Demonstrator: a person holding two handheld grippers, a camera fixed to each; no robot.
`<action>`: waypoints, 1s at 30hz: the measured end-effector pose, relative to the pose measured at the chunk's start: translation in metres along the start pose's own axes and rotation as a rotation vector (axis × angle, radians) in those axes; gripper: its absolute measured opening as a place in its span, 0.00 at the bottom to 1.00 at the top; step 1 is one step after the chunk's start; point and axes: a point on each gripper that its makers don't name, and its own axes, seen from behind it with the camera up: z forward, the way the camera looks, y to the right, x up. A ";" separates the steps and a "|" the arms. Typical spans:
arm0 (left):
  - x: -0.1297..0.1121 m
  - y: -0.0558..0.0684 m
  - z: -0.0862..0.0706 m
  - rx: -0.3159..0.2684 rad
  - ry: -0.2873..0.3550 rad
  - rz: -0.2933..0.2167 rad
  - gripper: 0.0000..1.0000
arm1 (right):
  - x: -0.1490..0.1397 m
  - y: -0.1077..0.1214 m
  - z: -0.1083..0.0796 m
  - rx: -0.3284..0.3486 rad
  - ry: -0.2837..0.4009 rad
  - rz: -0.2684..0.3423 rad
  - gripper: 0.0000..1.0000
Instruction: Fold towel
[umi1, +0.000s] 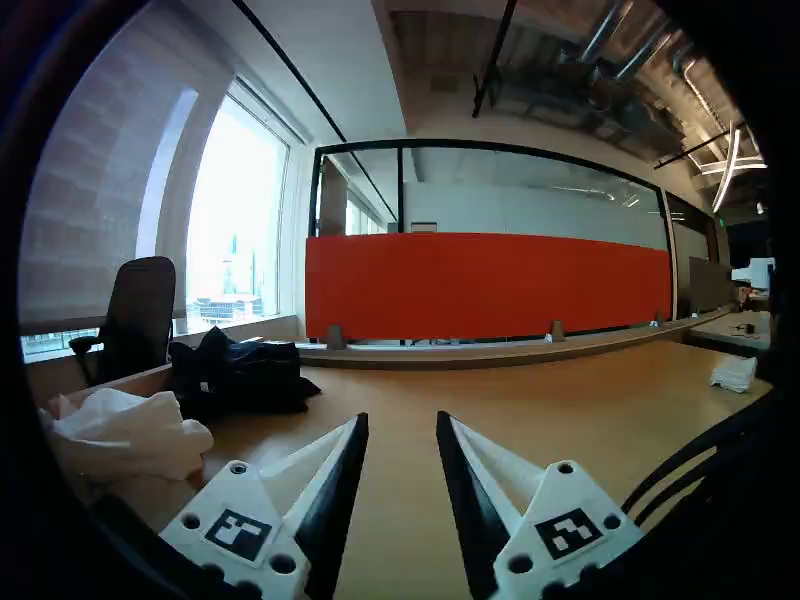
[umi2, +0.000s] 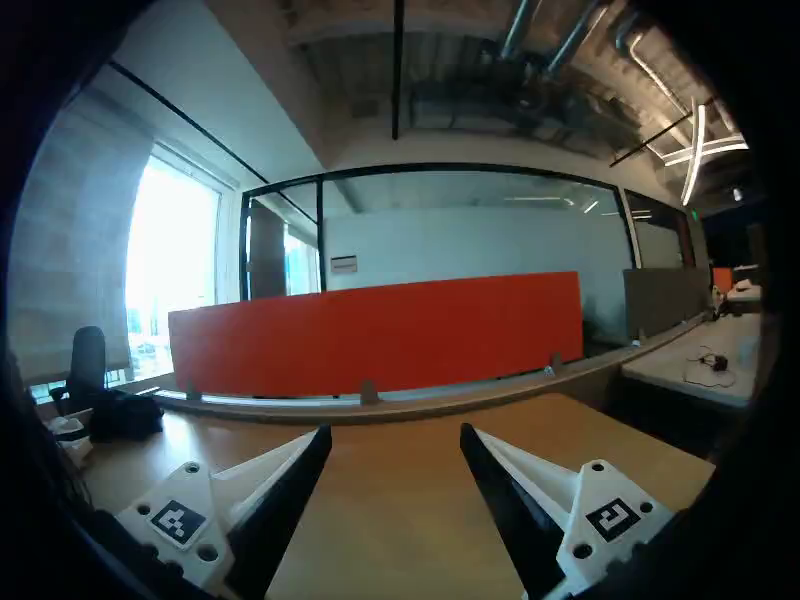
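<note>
A crumpled white towel (umi1: 125, 432) lies on the wooden table (umi1: 520, 400) at the left, just beyond my left gripper's left finger. My left gripper (umi1: 402, 422) is open above the table with nothing between its fingers. In the right gripper view the white towel (umi2: 68, 432) is a small pale heap at the far left edge. My right gripper (umi2: 396, 434) is open too, over bare wood, holding nothing.
A pile of black cloth (umi1: 240, 372) sits behind the towel. An orange divider panel (umi1: 490, 283) runs along the table's far edge. A black office chair (umi1: 135, 315) stands by the window at left. A small white folded cloth (umi1: 735, 373) lies at the far right.
</note>
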 end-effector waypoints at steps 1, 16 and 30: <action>0.000 0.000 0.000 0.000 0.000 0.000 0.61 | -0.002 0.000 0.000 0.002 0.001 -0.001 0.99; 0.000 0.001 0.001 0.000 0.000 -0.001 0.99 | -0.042 0.007 -0.009 0.000 -0.007 0.005 0.99; -0.001 0.000 0.000 0.000 0.000 -0.001 0.99 | -0.062 0.013 -0.005 0.013 -0.015 -0.015 0.99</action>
